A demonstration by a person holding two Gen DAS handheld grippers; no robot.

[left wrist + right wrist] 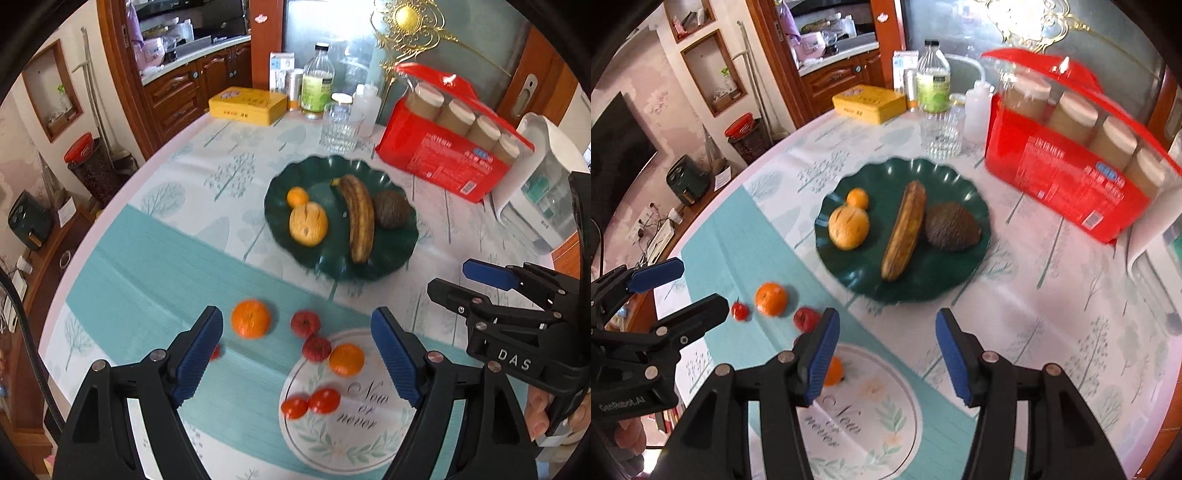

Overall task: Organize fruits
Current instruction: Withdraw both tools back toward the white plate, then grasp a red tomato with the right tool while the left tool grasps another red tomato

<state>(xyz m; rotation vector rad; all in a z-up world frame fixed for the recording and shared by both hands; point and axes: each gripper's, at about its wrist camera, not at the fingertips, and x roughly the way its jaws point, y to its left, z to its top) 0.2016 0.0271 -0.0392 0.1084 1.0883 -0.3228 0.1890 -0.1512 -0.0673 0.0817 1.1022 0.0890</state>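
**Plate part filled, small fruit left**

Both tools hang empty, jaws apart: left tool (297,354) wide, right tool (886,354) narrower. Near them, oranges (250,318) and small red fruits (305,324) lie loose on the bench (155,258). Farther off, the green plate (391,258) already holds banana (357,218), avocado and two more.

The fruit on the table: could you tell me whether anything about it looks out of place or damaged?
Yes. The banana on the green plate is browned all over, well past ripe. Also, two oranges and several small red fruits lie loose on the tablecloth rather than on the plate.
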